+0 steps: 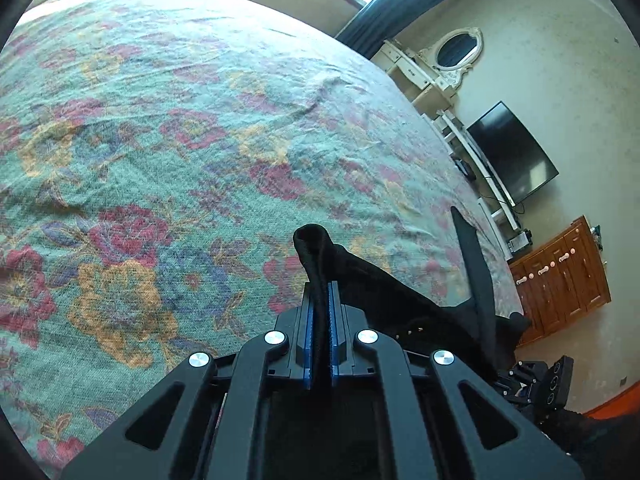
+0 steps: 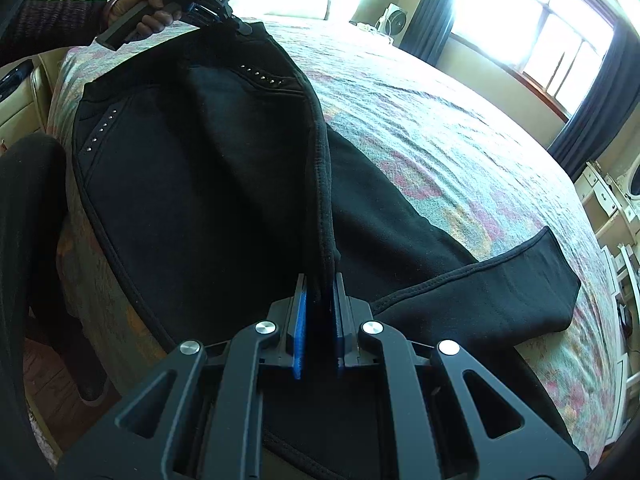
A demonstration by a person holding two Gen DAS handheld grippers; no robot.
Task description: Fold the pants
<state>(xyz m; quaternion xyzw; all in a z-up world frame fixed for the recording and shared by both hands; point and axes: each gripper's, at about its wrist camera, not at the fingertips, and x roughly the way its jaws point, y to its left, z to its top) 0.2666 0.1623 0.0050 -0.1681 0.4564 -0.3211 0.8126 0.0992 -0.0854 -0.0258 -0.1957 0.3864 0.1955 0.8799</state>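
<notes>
Black pants [image 2: 192, 184] with small silver studs lie across the floral bedspread [image 2: 460, 128], partly lifted. My right gripper [image 2: 321, 280] is shut on the pants' outer seam edge. My left gripper [image 1: 320, 288] is shut on a bunched black fold of the pants [image 1: 316, 256]; it also shows in the right wrist view [image 2: 208, 4], held by a hand at the waistband's far corner. The edge between the two grippers is raised off the bed. One leg end [image 2: 532, 276] lies flat on the bed to the right.
The bed's near edge drops to a wooden floor [image 2: 52, 384] at the left. A white vanity with oval mirror [image 1: 456, 50], a dark TV [image 1: 512, 152] and a wooden dresser [image 1: 560, 276] stand against the wall past the bed. Windows with dark curtains [image 2: 592, 108] are behind.
</notes>
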